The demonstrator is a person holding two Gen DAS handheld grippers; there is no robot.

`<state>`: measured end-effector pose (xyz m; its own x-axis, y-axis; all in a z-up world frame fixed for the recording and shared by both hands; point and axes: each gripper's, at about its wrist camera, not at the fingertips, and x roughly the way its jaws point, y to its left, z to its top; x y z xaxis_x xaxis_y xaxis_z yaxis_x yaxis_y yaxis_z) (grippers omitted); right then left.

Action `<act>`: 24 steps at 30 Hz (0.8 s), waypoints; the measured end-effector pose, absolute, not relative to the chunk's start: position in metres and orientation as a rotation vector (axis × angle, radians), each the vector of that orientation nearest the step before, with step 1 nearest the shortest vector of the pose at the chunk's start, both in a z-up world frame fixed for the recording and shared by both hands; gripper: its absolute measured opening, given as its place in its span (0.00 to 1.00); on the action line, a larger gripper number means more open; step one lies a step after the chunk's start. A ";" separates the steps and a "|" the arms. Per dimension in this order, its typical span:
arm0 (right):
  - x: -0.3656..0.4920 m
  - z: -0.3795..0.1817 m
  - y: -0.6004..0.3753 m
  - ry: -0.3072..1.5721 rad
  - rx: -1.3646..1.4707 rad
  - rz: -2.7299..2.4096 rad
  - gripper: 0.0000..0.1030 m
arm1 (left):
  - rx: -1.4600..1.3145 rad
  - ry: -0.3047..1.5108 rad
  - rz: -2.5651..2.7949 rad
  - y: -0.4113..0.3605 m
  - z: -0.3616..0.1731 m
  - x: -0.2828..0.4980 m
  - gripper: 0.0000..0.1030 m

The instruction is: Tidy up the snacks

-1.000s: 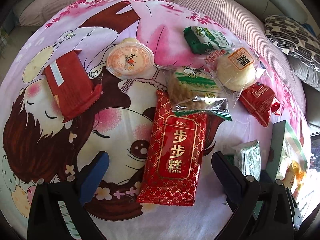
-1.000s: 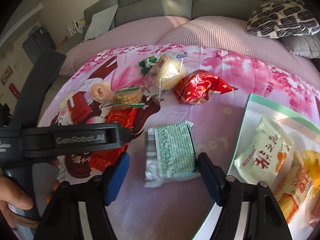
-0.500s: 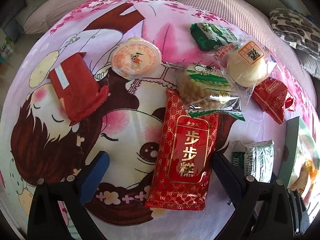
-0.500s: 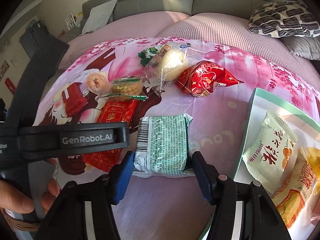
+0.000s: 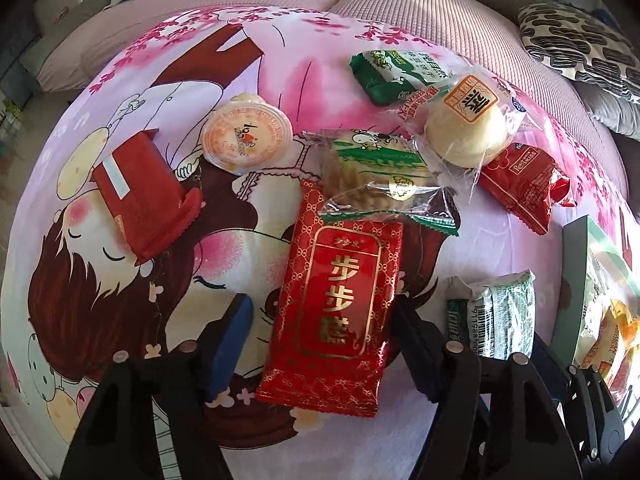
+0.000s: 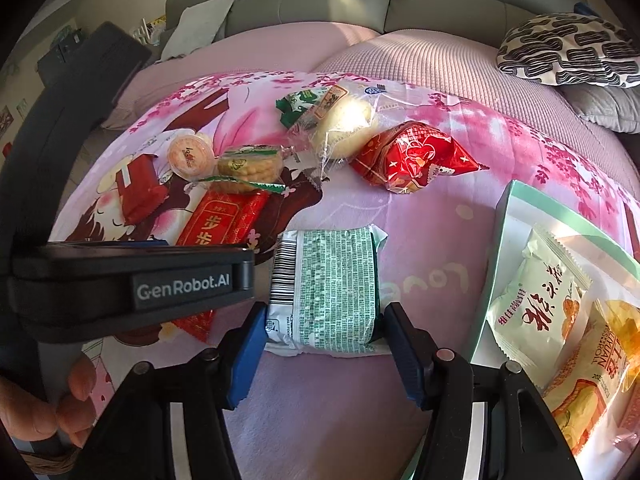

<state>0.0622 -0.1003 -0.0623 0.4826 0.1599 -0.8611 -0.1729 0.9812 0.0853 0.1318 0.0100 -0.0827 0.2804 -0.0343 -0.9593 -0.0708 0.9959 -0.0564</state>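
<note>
A few packets already lie in our green-rimmed tray (image 6: 505, 216) at the blanket's right edge, while most snacks remain scattered across the cartoon blanket (image 5: 160, 92). Our right gripper (image 6: 325, 344) straddles the green wafer packet (image 6: 332, 284), fingers narrowed against its sides. Our left gripper (image 5: 320, 340) brackets the long red cake packet (image 5: 340, 300), half open, right finger touching.

My blue pads (image 5: 234, 336) stand beside a red packet with gold lattice and gold characters (image 5: 340, 300). The silver wrapper with green print and a black barcode (image 6: 328, 292) lies on a pink cartoon blanket (image 6: 440, 208). The cushion (image 6: 568, 50) has black-and-white stripes.
</note>
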 end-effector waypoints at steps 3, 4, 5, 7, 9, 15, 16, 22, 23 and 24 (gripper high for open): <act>0.062 -0.062 -0.101 1.051 -0.010 0.203 0.59 | -0.097 1.287 0.022 0.008 -0.082 0.133 0.63; 0.061 -0.062 -0.101 1.053 -0.009 0.203 0.59 | -0.100 1.285 0.020 0.007 -0.081 0.132 0.60; 0.061 -0.062 -0.101 1.055 -0.008 0.202 0.59 | -0.103 1.284 0.018 0.005 -0.080 0.133 0.58; 0.060 -0.061 -0.101 1.060 -0.005 0.200 0.58 | -0.105 1.282 0.017 0.004 -0.080 0.133 0.56; 0.060 -0.060 -0.102 1.072 0.003 0.199 0.58 | -0.111 1.283 0.014 0.005 -0.080 0.135 0.54; 0.057 -0.057 -0.103 1.103 0.025 0.189 0.57 | -0.152 1.287 -0.005 0.018 -0.072 0.124 0.48; 0.057 -0.057 -0.103 1.107 0.029 0.189 0.57 | -0.154 1.286 -0.007 0.019 -0.071 0.124 0.47; 0.054 -0.053 -0.111 1.124 0.094 0.182 0.54 | -0.196 1.285 -0.034 0.027 -0.065 0.112 0.45; 0.053 -0.052 -0.112 1.125 0.102 0.179 0.54 | -0.202 1.285 -0.040 0.028 -0.064 0.110 0.45; 0.053 -0.051 -0.114 1.126 0.110 0.176 0.54 | -0.210 1.284 -0.045 0.028 -0.062 0.107 0.45</act>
<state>0.0528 -0.1135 -0.0511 0.4186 0.1956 -0.8869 -0.0850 0.9807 0.1762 0.1074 0.0277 -0.0623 0.2846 -0.1504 -0.9468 -0.0832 0.9800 -0.1807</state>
